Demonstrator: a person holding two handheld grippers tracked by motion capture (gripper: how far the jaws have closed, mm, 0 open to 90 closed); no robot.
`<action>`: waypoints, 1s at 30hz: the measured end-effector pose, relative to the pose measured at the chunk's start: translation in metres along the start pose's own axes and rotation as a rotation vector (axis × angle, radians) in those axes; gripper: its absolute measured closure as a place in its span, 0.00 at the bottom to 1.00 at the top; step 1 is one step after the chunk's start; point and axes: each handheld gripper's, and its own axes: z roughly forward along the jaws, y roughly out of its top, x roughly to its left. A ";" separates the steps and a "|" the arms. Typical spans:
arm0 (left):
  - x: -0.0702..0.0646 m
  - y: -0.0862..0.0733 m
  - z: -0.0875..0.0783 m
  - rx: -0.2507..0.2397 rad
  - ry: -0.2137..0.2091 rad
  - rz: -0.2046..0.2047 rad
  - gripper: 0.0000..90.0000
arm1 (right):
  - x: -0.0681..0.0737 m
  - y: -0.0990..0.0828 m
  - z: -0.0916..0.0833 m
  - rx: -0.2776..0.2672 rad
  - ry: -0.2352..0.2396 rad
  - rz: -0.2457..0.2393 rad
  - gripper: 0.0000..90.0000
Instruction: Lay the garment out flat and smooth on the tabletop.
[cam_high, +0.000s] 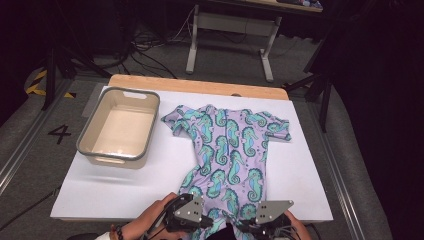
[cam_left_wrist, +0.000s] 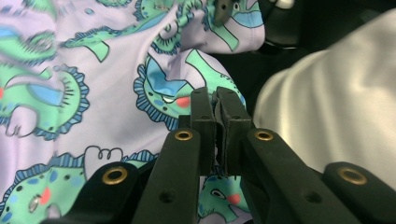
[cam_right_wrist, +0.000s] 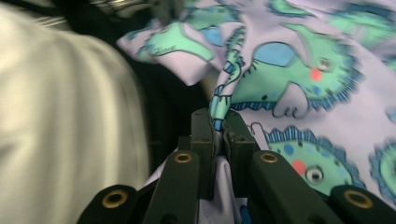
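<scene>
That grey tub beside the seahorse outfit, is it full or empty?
Empty. The high view shows the tub with its bare pale bottom; the seahorse outfit lies spread beside it on the white board.

Lilac seahorse-print romper (cam_high: 227, 150), spread flat, short sleeves out, lying lengthwise on the white bench (cam_high: 300, 165), leg hems at the near edge.

Your romper (cam_high: 227, 150) is lilac, printed with teal-green seahorses edged in blue. Your bin (cam_high: 95, 145) is beige, grey-rimmed, on a white counter (cam_high: 300, 165).
</scene>
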 end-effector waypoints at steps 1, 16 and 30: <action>-0.004 0.001 -0.002 -0.004 -0.004 0.010 0.96 | 0.004 0.000 -0.001 0.007 0.015 -0.010 0.88; 0.033 -0.009 -0.013 -0.034 0.336 -0.106 0.54 | -0.020 -0.002 -0.031 -0.172 -0.287 0.059 0.57; 0.098 -0.029 -0.003 0.030 0.432 -0.243 0.46 | -0.126 -0.024 -0.013 -0.176 -0.493 0.284 0.49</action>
